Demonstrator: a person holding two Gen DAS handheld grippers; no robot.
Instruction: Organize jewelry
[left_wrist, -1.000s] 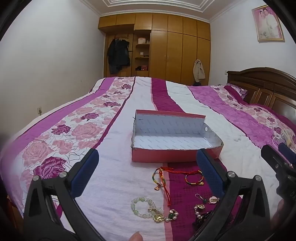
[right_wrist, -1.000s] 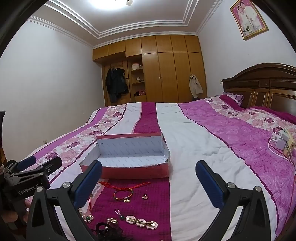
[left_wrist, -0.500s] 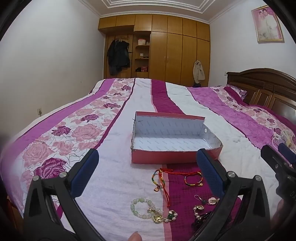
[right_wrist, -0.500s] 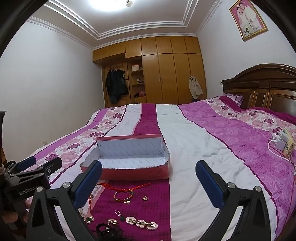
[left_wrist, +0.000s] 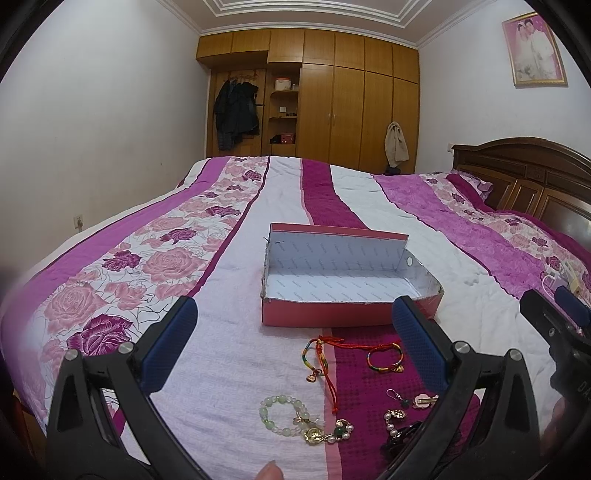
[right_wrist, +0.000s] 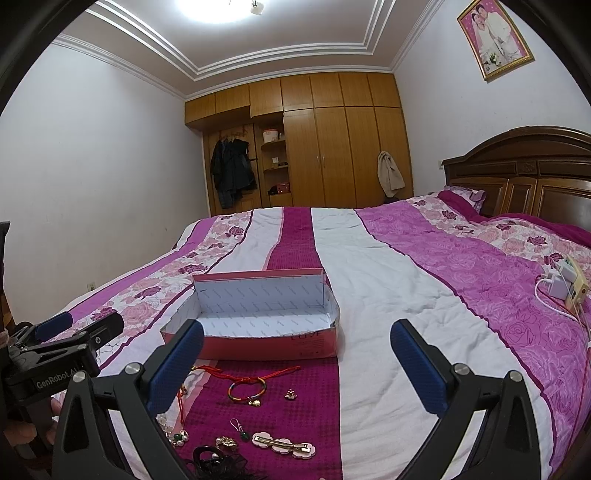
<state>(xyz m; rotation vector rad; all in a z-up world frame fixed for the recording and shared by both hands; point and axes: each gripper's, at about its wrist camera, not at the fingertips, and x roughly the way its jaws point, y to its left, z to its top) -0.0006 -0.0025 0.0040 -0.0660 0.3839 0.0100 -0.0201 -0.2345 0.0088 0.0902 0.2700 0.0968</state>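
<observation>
An open pink box (left_wrist: 351, 314) (right_wrist: 273, 347) with a white inside lies on the bed. In front of it lie loose jewelry pieces: a red cord bracelet (left_wrist: 321, 350), a small multicolour bracelet (left_wrist: 384, 356) (right_wrist: 246, 388), a green bead bracelet (left_wrist: 280, 411), an earring (right_wrist: 240, 430), a pink flower hair clip (right_wrist: 283, 445) and a black hair piece (right_wrist: 212, 459). My left gripper (left_wrist: 295, 347) hovers open above the jewelry, holding nothing. My right gripper (right_wrist: 295, 365) also stands open and empty, just right of the pieces. Each gripper shows at the other view's edge.
The bed has a purple, white and floral quilt (left_wrist: 229, 295). A white power strip with cables (right_wrist: 565, 284) lies on the right side near the wooden headboard (right_wrist: 524, 173). Wooden wardrobes (left_wrist: 351, 103) stand at the far wall. A fingertip (left_wrist: 269, 472) shows at the bottom.
Both views have tilted slightly upward, so the box and jewelry sit a little lower in frame. Nothing was picked up or moved.
</observation>
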